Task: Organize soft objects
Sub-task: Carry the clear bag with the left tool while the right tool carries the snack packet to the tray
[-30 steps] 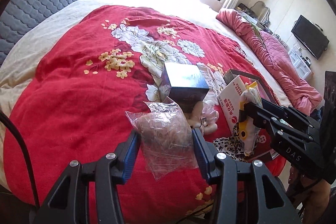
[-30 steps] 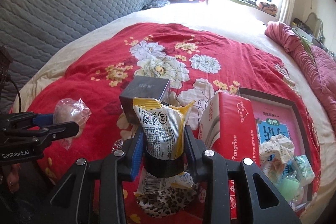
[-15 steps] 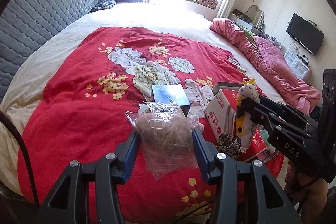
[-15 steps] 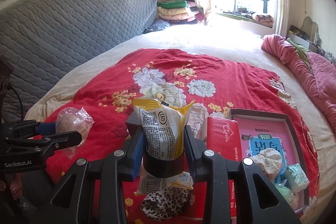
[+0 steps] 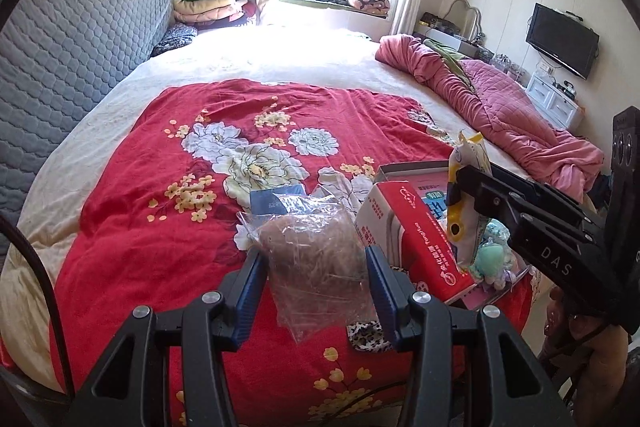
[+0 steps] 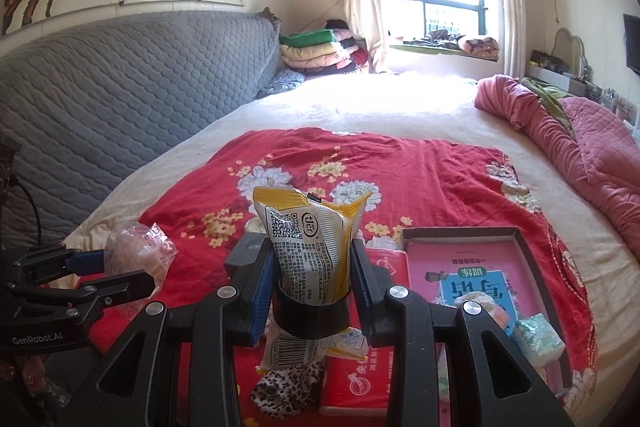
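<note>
Both grippers have risen; left gripper [image 5: 316, 267] jaws clamp crinkled clear bag [image 5: 316, 247]; right gripper [image 6: 312, 279] jaws clamp yellow-white packet [image 6: 310, 247].

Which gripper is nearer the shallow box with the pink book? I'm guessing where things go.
Right. The right gripper hangs just beside the box; the left gripper is farther off, beyond the red tissue pack.

A red quilt with white and yellow flowers [image 5: 224, 155] covers the bed, beside a grey diamond-stitched headboard [image 6: 132, 95] and a leopard-print cloth scrap [image 6: 284, 387].
</note>
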Demonstrator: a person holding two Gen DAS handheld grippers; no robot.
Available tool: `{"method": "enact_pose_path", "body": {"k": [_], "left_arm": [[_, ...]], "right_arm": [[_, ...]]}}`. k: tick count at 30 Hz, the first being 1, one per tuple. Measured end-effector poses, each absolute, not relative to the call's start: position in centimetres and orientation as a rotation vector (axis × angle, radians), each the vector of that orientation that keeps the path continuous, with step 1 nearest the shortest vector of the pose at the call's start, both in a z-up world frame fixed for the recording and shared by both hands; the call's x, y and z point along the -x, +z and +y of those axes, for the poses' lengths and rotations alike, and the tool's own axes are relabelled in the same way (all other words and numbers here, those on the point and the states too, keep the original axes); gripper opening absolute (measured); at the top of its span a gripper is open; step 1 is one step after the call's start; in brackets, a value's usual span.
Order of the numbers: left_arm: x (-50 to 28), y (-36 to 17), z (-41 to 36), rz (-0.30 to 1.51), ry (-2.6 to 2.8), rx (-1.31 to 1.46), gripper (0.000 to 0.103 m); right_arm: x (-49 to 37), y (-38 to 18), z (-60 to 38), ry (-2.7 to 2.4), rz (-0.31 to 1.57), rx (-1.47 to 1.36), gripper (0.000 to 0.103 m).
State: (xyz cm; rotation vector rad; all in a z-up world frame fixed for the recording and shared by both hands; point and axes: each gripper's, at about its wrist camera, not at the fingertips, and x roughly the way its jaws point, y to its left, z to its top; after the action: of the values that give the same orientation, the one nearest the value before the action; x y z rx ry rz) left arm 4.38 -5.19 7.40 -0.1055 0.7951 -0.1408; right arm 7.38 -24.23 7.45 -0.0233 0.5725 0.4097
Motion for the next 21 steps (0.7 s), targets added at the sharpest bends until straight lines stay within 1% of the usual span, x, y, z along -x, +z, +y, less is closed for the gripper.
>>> {"method": "enact_pose_path", "body": {"k": [7, 21], "left_arm": [[-5.1, 8.7, -8.5, 0.785, -0.194, 0.065, 0.05], [-7.4, 9.6, -14.7, 0.786, -0.291, 0.015, 0.05]], "right_arm": [[-7.5, 8.4, -28.3, 0.337, 0.554, -0.035, 0.036], [-7.5, 8.8, -36.1, 0.167, 0.53, -0.096, 0.036]]}}
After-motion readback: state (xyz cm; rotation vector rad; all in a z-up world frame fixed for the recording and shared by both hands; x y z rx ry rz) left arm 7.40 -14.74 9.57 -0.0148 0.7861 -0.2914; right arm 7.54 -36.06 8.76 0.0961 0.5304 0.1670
